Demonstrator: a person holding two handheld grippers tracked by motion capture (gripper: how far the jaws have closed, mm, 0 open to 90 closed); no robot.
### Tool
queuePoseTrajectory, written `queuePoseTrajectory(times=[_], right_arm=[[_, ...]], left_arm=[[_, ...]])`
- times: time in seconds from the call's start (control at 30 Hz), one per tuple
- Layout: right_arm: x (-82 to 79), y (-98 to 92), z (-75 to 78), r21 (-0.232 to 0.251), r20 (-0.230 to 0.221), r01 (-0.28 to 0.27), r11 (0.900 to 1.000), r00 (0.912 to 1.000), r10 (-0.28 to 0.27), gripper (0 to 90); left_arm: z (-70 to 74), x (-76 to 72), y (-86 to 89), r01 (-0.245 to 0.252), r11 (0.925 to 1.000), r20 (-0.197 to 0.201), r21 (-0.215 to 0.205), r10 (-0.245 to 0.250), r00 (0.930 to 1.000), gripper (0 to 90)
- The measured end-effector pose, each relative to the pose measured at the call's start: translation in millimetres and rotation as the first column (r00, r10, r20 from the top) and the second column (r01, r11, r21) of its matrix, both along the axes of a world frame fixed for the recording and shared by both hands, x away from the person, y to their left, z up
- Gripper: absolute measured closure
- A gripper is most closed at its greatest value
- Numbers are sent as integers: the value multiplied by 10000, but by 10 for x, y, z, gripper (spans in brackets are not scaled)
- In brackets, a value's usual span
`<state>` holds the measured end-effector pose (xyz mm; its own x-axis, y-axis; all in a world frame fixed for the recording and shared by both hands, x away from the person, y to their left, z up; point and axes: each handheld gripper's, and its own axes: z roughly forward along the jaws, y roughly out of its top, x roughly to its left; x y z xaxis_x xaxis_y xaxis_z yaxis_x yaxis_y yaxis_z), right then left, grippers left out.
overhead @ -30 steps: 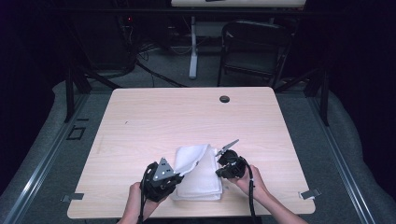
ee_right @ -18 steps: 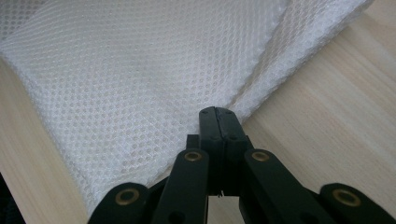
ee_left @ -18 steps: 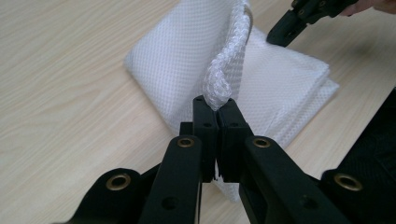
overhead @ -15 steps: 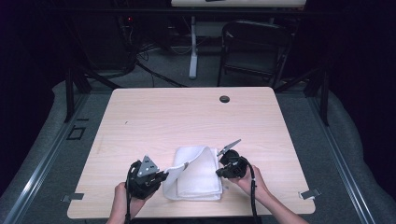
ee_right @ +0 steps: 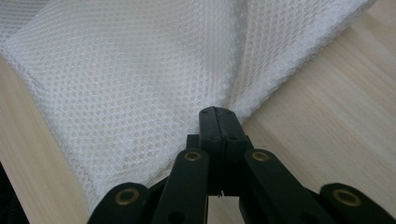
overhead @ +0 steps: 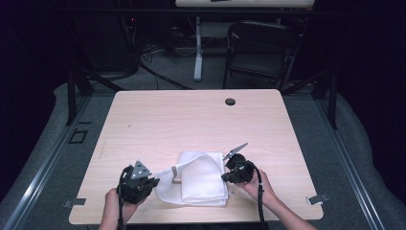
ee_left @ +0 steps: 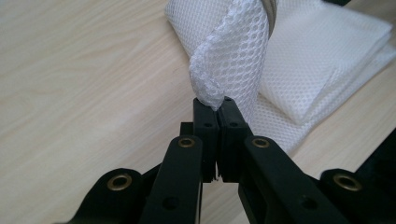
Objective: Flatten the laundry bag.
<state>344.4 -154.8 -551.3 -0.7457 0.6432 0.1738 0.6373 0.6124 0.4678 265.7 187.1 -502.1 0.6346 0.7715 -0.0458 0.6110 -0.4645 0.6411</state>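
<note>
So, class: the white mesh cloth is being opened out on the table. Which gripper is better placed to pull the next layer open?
Probably the left gripper: it pinches a lifted flap of the mesh cloth with bare table beside it. The right gripper anchors the opposite edge.

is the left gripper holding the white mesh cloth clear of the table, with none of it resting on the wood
No: the left gripper pinches one edge of the white mesh cloth, but most of it lies folded on the table.

No readable text, label, brand, number or sign is showing anywhere in these views.
</note>
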Motion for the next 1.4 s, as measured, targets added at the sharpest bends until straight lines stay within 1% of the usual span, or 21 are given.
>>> queuePoseTrajectory(times=[0.07,0.13,0.23,0.33,0.47,0.5,0.57,0.63,0.67,0.7,0.77,0.83,0.87,1.07,1.1,1.13,1.27,1.3,1.33,1.37,1.4], right_arm=[[-2,6,-2,21,36,3,10000,10000,-3,900],[-2,6,-2,21,35,9,10000,10000,-9,900],[3,-8,2,19,-43,-4,10000,10000,4,900],[3,-10,-1,27,-29,-18,10000,10000,18,900],[-7,7,-3,-14,78,-29,10000,10000,30,900],[-7,8,1,-81,89,-74,9999,9999,74,900],[-12,15,2,-159,161,-108,9998,9998,110,900],[-13,18,3,-185,185,-137,9997,9997,141,900],[-15,22,3,-163,184,-143,9998,9997,146,900],[-15,24,4,-230,212,-196,9995,9996,201,900],[-18,28,7,-310,246,-171,9994,9995,179,900],[-29,40,4,-343,305,-145,9993,9994,155,900],[-32,44,4,-344,317,-144,9993,9994,155,900],[-29,34,6,-479,325,-182,9987,9993,197,900],[-28,32,4,-615,343,-151,9980,9993,173,900],[-25,32,-10,-1071,369,-178,9941,9991,218,900],[-10,-26,-42,-1083,367,2,9941,9993,38,900],[0,-57,-21,-1059,424,67,9944,9991,-22,900],[-8,-51,-7,-895,604,123,9959,9981,-69,900],[-8,-51,-7,-895,604,123,9959,9981,-69,900],[-30,-32,51,-631,907,143,9979,9958,-86,900]], left_arm=[[-14,28,57,-196,9998,-130,-90,195,9997,889],[-25,35,78,-354,9993,-87,-145,353,9993,889],[-50,54,125,-536,9985,-181,-92,534,9984,888],[-75,67,173,-673,9976,-252,142,677,9974,888],[-108,88,240,-1039,9946,-584,21,1039,9929,888],[-107,92,258,-937,9956,-719,85,941,9930,888],[-120,89,259,-1016,9948,-611,83,1020,9929,887],[-114,81,274,-936,9956,-736,44,937,9929,887],[-124,77,276,-966,9953,-620,89,970,9934,887],[-131,81,291,-913,9958,-871,58,914,9920,886],[-139,76,289,-1016,9948,-833,60,1017,9913,886],[-148,72,297,-956,9952,-973,199,971,9905,886],[-171,76,306,-1001,9947,-1155,237,1022,9880,886],[-199,93,316,-940,9953,-1122,221,959,9891,884],[-210,97,314,-944,9953,-1168,228,964,9885,883],[-226,106,317,-995,9945,-1234,321,1028,9870,883],[-250,122,333,-1046,9942,-1466,233,1069,9834,884],[-261,124,322,-973,9947,-1530,327,1012,9830,884],[-266,121,314,-976,9947,-1522,339,1016,9831,884],[-266,121,314,-976,9947,-1522,339,1016,9831,884],[-271,123,311,-917,9949,-1566,426,973,9829,883]])
